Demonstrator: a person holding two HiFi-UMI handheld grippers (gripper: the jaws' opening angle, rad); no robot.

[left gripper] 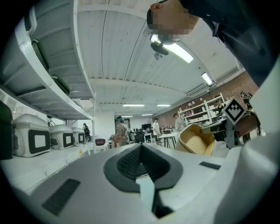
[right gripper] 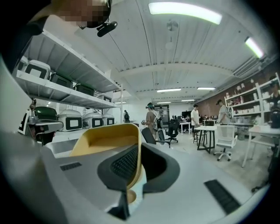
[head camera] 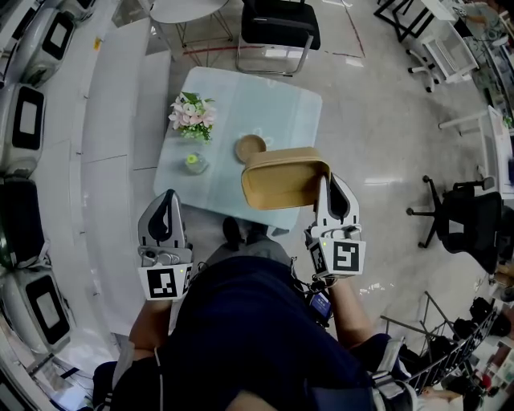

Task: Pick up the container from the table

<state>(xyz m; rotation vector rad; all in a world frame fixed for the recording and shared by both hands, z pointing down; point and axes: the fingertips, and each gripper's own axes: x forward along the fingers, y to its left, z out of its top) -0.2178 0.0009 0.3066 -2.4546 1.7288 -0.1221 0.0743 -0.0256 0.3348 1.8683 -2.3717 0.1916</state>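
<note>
Container (head camera: 283, 181): a tan tub with rounded corners and a yellow inside. It is hanging tilted in the air over the near edge of the desk (head camera: 265, 100), clear of the desk top. Right gripper (head camera: 331, 186): it is clenching one side wall of the container, with a pad pressing on each face of that wall, and the tub is jutting out to its left. Left gripper (head camera: 167, 201): its jaws are resting together with nothing between them. It is pointing level off the desk's near left corner, well apart from the container. Desk: pale blue-green and glossy, and it is carrying three things. A bunch of pink and white flowers (head camera: 191, 114) is sitting toward the far left. A small clear cup (head camera: 193, 163) holding something yellow-green is standing nearer the person. A round wooden disc (head camera: 250, 148) is lying just beyond the container. Surroundings: a black chair (head camera: 277, 24) is standing at the desk's far side. White cases with dark panels (right gripper: 70, 118) are sitting on shelving to the left. Several people are standing far off among other desks.
</note>
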